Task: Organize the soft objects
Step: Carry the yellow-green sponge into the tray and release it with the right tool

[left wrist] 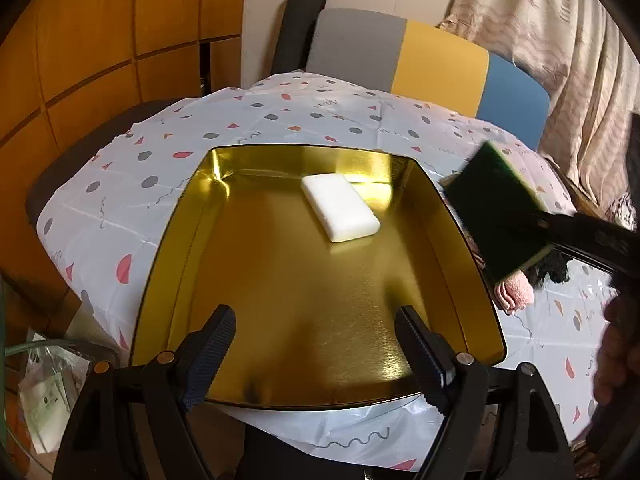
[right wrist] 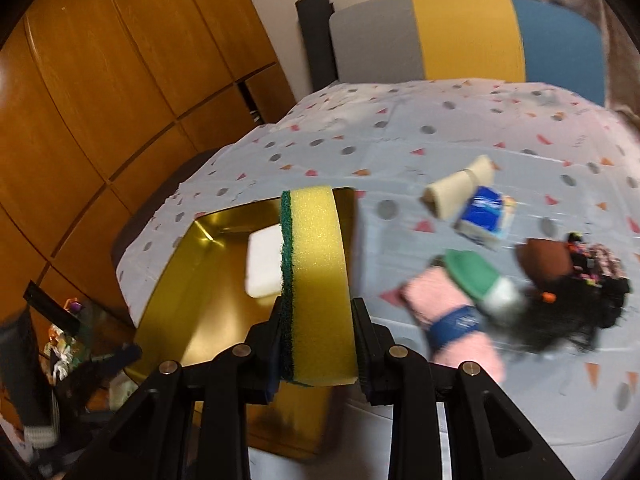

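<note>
A gold tin tray [left wrist: 172, 264] lies on the patterned tablecloth, and a white sponge [left wrist: 340, 206] rests inside it toward the far side. My left gripper [left wrist: 316, 332] hangs open over the tray's near edge, nothing between its fingers. My right gripper [right wrist: 316, 320] is shut on a yellow sponge with a green scouring side [right wrist: 316, 280]. In the left wrist view that sponge [left wrist: 496, 208] hovers at the tray's right rim, green face showing. The tray [right wrist: 192, 280] and white sponge [right wrist: 262, 266] lie below and left of it.
On the cloth right of the tray lie a pink towel roll [right wrist: 452, 316], a green-and-white item [right wrist: 476, 280], a tissue pack [right wrist: 486, 216], a beige roll [right wrist: 460, 188], a brown item [right wrist: 544, 260] and dark fuzzy fabric [right wrist: 572, 316]. A striped chair back [left wrist: 432, 64] stands behind the table.
</note>
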A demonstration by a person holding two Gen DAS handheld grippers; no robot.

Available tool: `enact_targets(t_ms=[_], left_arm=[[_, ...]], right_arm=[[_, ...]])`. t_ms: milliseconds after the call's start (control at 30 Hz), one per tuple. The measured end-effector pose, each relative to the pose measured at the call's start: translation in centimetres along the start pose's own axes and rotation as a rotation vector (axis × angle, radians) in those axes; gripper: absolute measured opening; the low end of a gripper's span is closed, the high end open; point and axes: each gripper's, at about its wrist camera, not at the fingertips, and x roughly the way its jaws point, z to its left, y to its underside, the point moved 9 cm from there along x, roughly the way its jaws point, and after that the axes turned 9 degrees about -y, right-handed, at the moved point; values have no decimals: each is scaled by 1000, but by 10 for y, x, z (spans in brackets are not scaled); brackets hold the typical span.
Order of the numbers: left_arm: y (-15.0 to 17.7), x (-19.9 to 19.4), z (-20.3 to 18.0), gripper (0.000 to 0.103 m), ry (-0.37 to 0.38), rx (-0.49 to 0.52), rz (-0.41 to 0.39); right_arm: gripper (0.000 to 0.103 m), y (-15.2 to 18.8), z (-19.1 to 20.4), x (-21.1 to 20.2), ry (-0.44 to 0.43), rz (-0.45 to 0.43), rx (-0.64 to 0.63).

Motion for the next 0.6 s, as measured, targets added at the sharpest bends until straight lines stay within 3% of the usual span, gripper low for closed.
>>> enact_targets(t_ms=[133, 333, 600], left_arm=[[-2, -4, 11, 83, -2, -21, -12], [-3, -3, 27, 83, -18, -45, -9], [-7, -4, 32, 83, -33, -49, -15]], right_arm=[[30, -11, 15, 33, 0, 20, 14], [30, -17, 13, 76, 87, 73, -11], [32, -14, 0, 100, 158, 127, -56]])
